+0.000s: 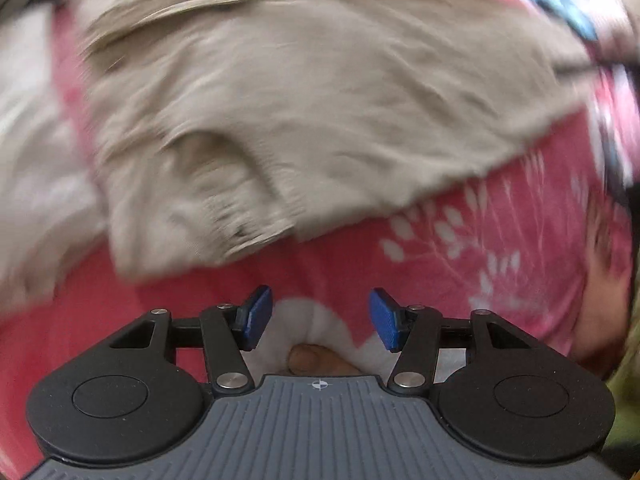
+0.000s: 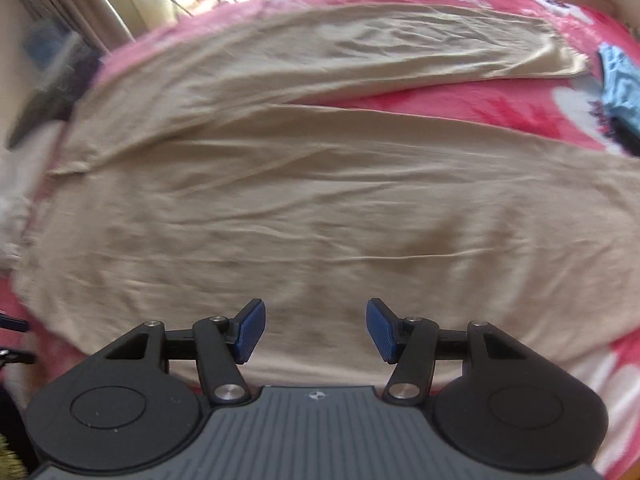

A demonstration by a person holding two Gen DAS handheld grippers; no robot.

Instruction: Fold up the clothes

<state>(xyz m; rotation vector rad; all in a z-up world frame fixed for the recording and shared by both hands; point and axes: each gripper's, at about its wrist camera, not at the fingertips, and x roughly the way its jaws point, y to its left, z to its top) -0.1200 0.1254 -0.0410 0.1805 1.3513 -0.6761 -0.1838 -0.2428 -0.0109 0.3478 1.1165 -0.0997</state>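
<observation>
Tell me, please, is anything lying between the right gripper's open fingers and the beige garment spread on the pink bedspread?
Nothing visible does. The right gripper hangs open and empty directly over the beige garment, with only bare cloth below its fingers. The blue item sits far off at the pink bedspread's edge.

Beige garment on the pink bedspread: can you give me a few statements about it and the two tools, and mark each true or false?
1. The beige garment lies on a pink bedspread with a white pattern. True.
2. The left tool is clamped on a fold of the garment. False: its blue pads stand apart with nothing between them, over bare bedspread.
3. The right tool hangs over the garment with open jaws. True.
4. A green towel lies at the right edge of the right wrist view. False: the cloth there is light blue.
5. The garment is already folded into a neat square. False: it lies spread out, with one long part angled away from the rest.
</observation>
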